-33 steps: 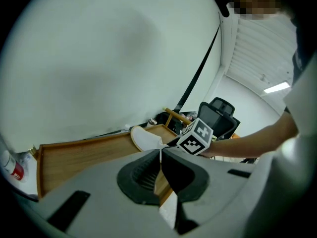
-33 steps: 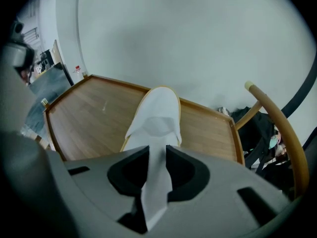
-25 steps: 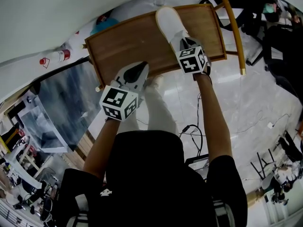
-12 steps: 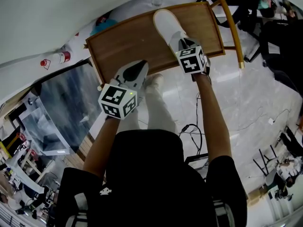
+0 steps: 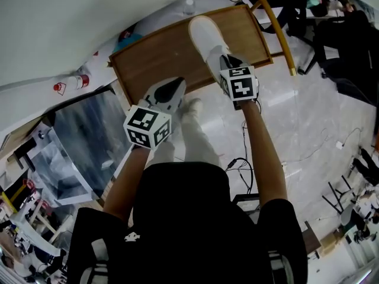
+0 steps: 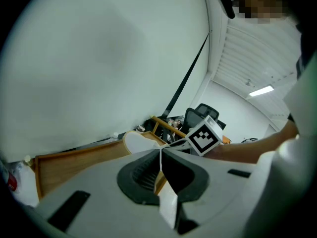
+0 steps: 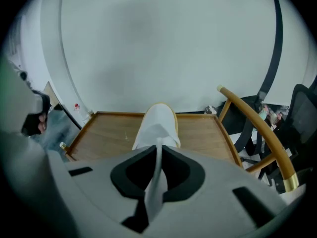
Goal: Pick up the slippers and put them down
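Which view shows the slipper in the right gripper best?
Head view: the slipper shows almost whole from above, held by the right gripper, whose jaws have just been closing on it. The right gripper view foreshortens it; the left gripper view catches only its toe.

Office-type rm, swivel chair [image 6: 202,114] (black), floor cables [image 5: 235,161]

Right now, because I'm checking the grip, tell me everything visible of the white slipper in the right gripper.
The white slipper looks soft and cloth-like, closed at the toe, with a thin yellowish sole edge round the front. The right gripper pinches a thin fold of its upper at the open end, and its jaws have just been closing tighter on that fold. The toe points away from the gripper, over the rimmed wooden tabletop. Whether it touches the wood cannot be told.
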Demonstrator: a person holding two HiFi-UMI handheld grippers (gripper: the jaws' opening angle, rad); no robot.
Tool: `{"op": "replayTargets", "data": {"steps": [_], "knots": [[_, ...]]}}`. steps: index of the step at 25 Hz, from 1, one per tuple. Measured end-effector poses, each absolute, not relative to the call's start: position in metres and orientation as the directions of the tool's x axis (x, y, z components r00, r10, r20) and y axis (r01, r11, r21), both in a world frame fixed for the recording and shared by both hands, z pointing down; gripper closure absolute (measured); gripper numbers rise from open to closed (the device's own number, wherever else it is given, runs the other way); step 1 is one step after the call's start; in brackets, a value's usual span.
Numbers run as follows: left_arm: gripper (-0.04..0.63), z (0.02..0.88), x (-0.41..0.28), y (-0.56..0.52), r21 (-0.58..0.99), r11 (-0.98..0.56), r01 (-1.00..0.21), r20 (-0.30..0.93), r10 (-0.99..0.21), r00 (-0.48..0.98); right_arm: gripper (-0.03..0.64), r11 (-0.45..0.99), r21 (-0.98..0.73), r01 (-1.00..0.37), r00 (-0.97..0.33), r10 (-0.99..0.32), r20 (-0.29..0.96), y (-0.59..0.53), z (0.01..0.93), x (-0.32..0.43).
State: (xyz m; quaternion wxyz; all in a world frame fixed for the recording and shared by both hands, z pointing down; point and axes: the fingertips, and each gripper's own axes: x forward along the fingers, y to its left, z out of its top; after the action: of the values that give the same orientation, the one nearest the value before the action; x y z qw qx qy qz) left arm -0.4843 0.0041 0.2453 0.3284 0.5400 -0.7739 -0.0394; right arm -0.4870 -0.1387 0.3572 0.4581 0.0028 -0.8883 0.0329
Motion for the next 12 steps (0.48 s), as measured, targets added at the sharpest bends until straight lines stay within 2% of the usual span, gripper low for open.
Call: {"op": "replayTargets", "data": {"steps": [12], "knots": [[0.583, 0.195, -0.455, 0.023, 0.383, 0.321, -0.866, 0.397, -0.904, -0.159, 0.601, 0.993, -0.071, -0.095, -0.676, -0.012, 0.737, -0.099, 0.274, -0.44]]}}
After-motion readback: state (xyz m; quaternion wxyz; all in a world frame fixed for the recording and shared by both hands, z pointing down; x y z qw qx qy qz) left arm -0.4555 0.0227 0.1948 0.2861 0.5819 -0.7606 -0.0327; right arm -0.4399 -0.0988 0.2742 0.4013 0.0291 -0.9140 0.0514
